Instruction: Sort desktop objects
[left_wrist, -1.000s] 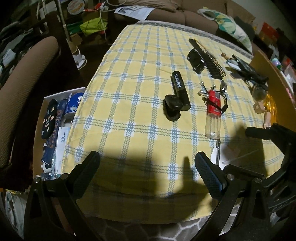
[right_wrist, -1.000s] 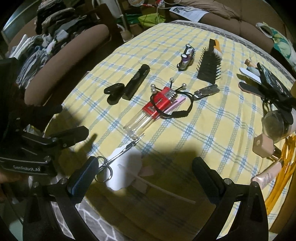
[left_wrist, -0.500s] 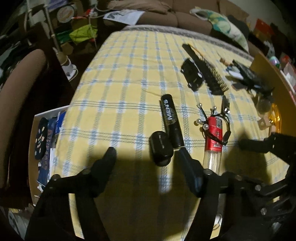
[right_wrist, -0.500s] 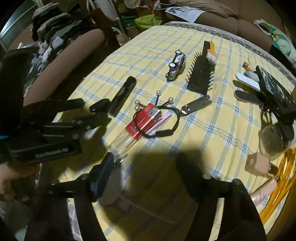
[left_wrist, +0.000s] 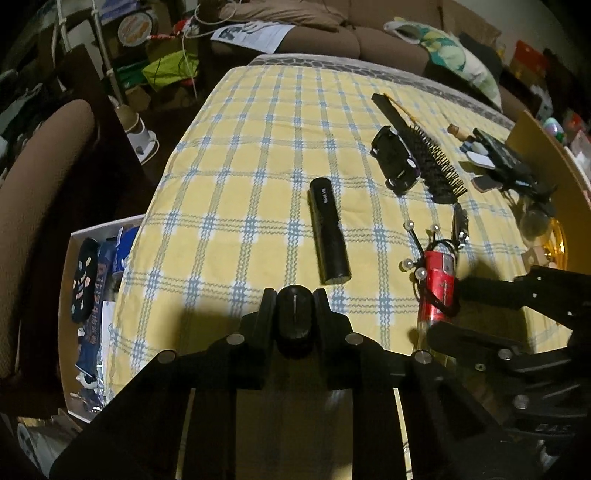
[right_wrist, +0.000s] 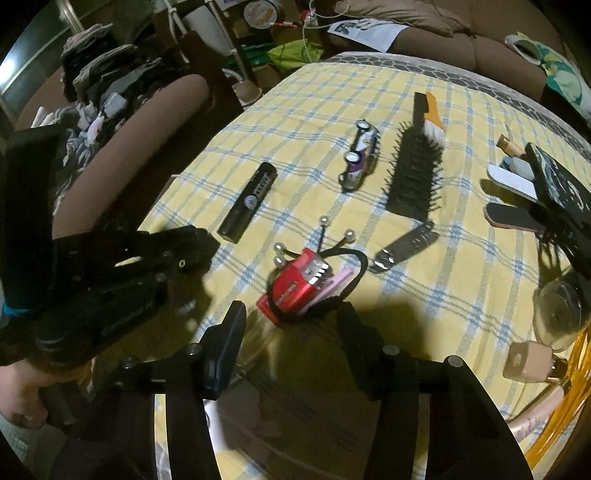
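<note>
A small black oval cap (left_wrist: 294, 321) lies on the yellow checked cloth (left_wrist: 240, 155). My left gripper (left_wrist: 294, 300) has its jaws closing, and both pads touch the cap's sides. Just beyond it lies a black tube (left_wrist: 328, 236). A clear bottle with a red top (right_wrist: 299, 286), wrapped in a black hair tie, lies near the front edge. My right gripper (right_wrist: 291, 332) straddles its clear lower end; the jaws are closing, with gaps still showing beside the pads. The left gripper (right_wrist: 173, 254) also shows in the right wrist view.
Farther back lie a toy car (right_wrist: 360, 157), a black hairbrush (right_wrist: 413, 173), a nail clipper (right_wrist: 404, 247) and nail files (right_wrist: 513, 181). A glass jar (right_wrist: 561, 306) stands at the right. An open box (left_wrist: 92, 277) and a brown chair (left_wrist: 33, 192) stand left of the table.
Both grippers moved forward over the cloth. The left one narrowed from wide open onto the black cap. The right one narrowed around the bottle's clear end.
</note>
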